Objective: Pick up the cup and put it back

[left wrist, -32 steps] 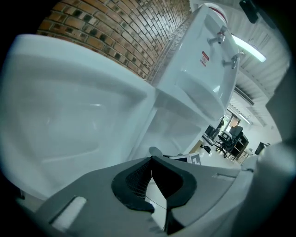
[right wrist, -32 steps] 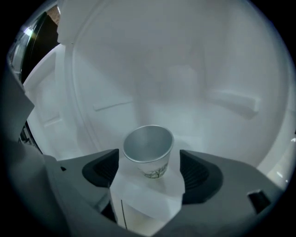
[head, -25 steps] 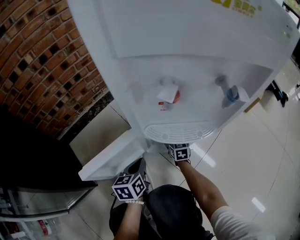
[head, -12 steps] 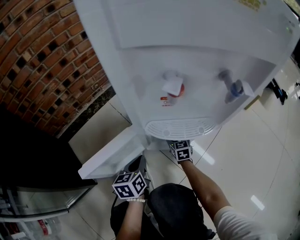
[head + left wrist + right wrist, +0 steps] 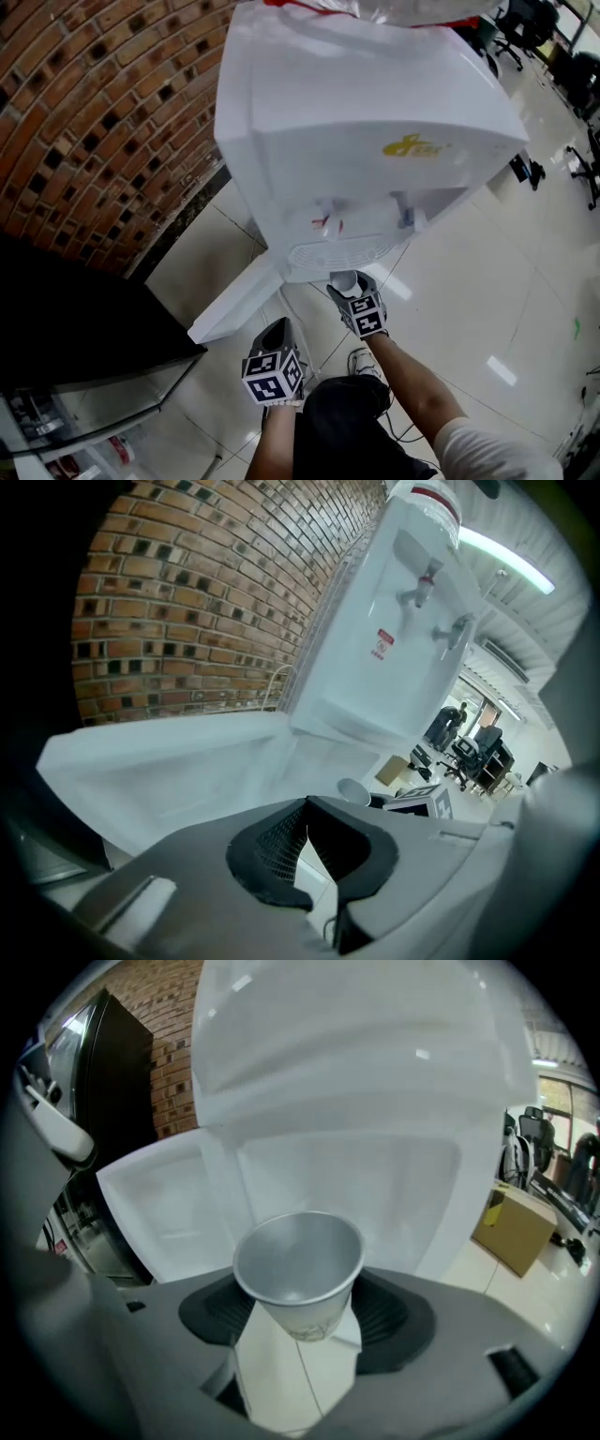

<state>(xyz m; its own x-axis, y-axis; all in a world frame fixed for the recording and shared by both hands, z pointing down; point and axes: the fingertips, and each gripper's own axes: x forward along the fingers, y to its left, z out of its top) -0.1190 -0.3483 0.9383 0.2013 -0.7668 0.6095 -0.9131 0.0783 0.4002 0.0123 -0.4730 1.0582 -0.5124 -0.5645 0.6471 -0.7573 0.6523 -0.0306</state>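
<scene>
A small white paper cup [image 5: 300, 1269] sits upright between the pads of my right gripper [image 5: 300, 1314], whose jaws have just closed in on it and now press its sides. In the head view the cup [image 5: 345, 281] and the right gripper [image 5: 347, 286] hang just below the drip tray [image 5: 342, 255] of the white water dispenser [image 5: 366, 112]. My left gripper [image 5: 277, 330] hovers lower left of it, near the opened white door panel [image 5: 234, 305]. In its own view the left gripper [image 5: 302, 808] has its tips together with nothing held, and the cup [image 5: 354, 791] shows to the right.
The dispenser has a red tap [image 5: 326, 223] and a blue tap [image 5: 405, 217] above the tray. A brick wall [image 5: 94, 112] stands at the left and a black cabinet [image 5: 66, 319] at the lower left. Pale floor tiles [image 5: 487, 281] spread right; a cardboard box [image 5: 520, 1227] sits there.
Both grippers have risen and come back from under the dispenser. The cup now shows in the right gripper. The head view has pulled back, so the whole dispenser top is in sight.
</scene>
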